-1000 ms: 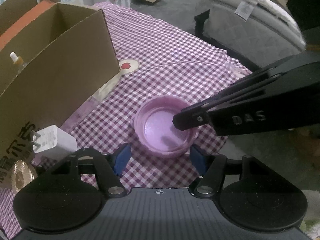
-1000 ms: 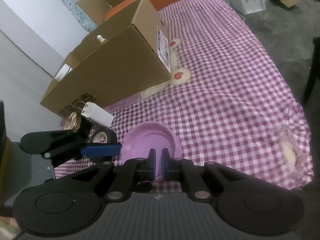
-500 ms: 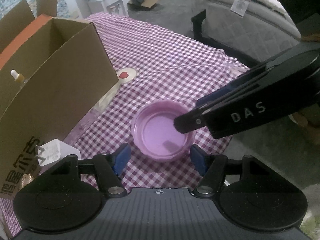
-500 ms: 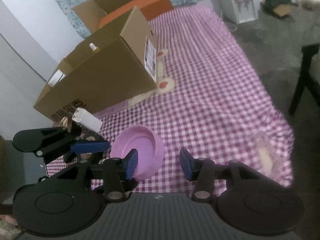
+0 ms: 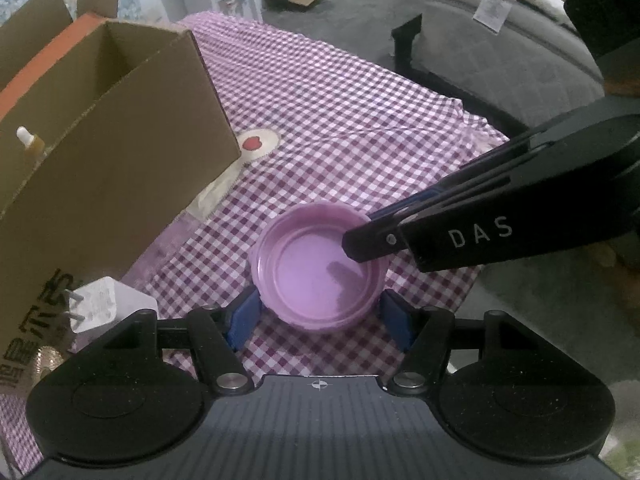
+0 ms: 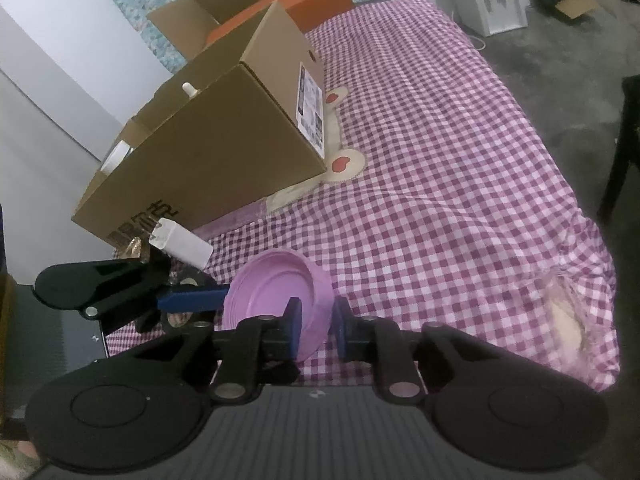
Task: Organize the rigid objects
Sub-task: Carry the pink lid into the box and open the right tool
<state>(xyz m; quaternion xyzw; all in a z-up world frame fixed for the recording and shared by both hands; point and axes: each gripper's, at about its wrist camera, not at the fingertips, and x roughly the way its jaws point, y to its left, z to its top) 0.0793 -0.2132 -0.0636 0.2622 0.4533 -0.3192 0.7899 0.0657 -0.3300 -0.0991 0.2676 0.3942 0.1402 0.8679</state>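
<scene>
We find the round pink plastic lid (image 5: 320, 270), open side up on the gingham-covered bench (image 5: 360, 120), between our wide left tongs (image 5: 320, 314), while our narrowly parted right tongs (image 6: 314, 326) straddle its rim.

Setting: a home room. Evidence: a checked cloth (image 6: 440, 160) with cartoon patches covering the bench, a mattress (image 5: 500, 40) at upper right, cardboard boxes (image 6: 224, 148), and grey carpet (image 6: 560, 52).
</scene>
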